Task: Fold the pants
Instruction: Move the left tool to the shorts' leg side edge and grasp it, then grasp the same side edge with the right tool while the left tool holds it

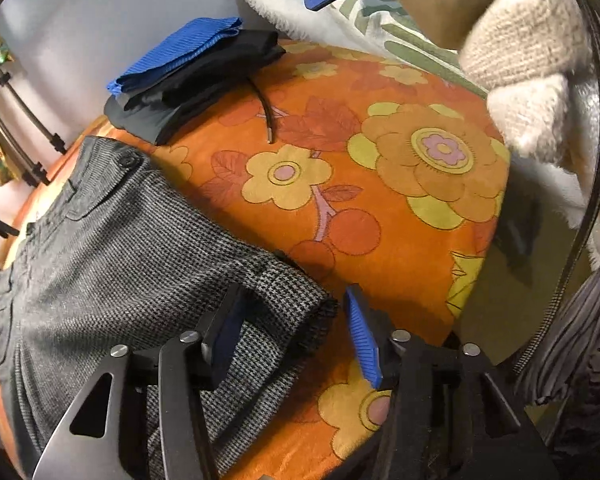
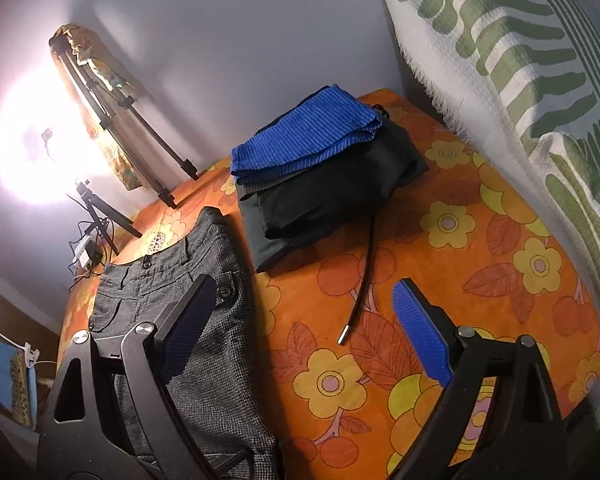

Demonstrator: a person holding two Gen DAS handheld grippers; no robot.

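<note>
Grey houndstooth woven pants [image 1: 112,248] lie flat on the orange floral bedspread [image 1: 380,208], long axis running from the buttoned waistband at the far end toward the cameras, frayed hem nearest. Left gripper [image 1: 296,340] and right gripper [image 2: 304,328] both gape wide, holding nothing

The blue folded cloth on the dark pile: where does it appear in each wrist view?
Left wrist view: the blue folded cloth lies upper left, on top of the dark folded pile.
Right wrist view: it lies top centre, on the same pile.
Shared landmark: the black cord with a metal tip, running from the pile.
</note>
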